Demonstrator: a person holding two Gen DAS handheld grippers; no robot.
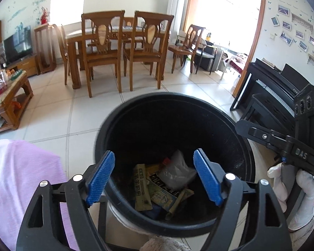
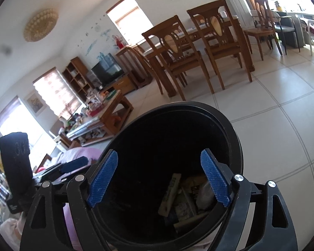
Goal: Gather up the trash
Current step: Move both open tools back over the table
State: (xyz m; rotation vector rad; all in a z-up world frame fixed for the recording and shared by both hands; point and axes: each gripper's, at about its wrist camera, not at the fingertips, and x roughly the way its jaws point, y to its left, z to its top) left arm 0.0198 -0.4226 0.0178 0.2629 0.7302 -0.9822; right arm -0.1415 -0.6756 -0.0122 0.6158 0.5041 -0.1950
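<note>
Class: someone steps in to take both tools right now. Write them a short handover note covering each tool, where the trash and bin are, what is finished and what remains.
Left tool: open, nothing between its blue pads, poised over the black bin.
Right tool: open and empty too, over the same bin; a white-gloved hand holds it.
Trash: wrappers and a clear plastic bag lie at the bin's bottom.
Done: that trash is in the bin.
Left: no loose trash shows on the tiled floor in view; check the cluttered coffee table and elsewhere.

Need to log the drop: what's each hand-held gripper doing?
Left hand-held gripper: open, empty, above the trash bin.
Right hand-held gripper: open, empty.
</note>
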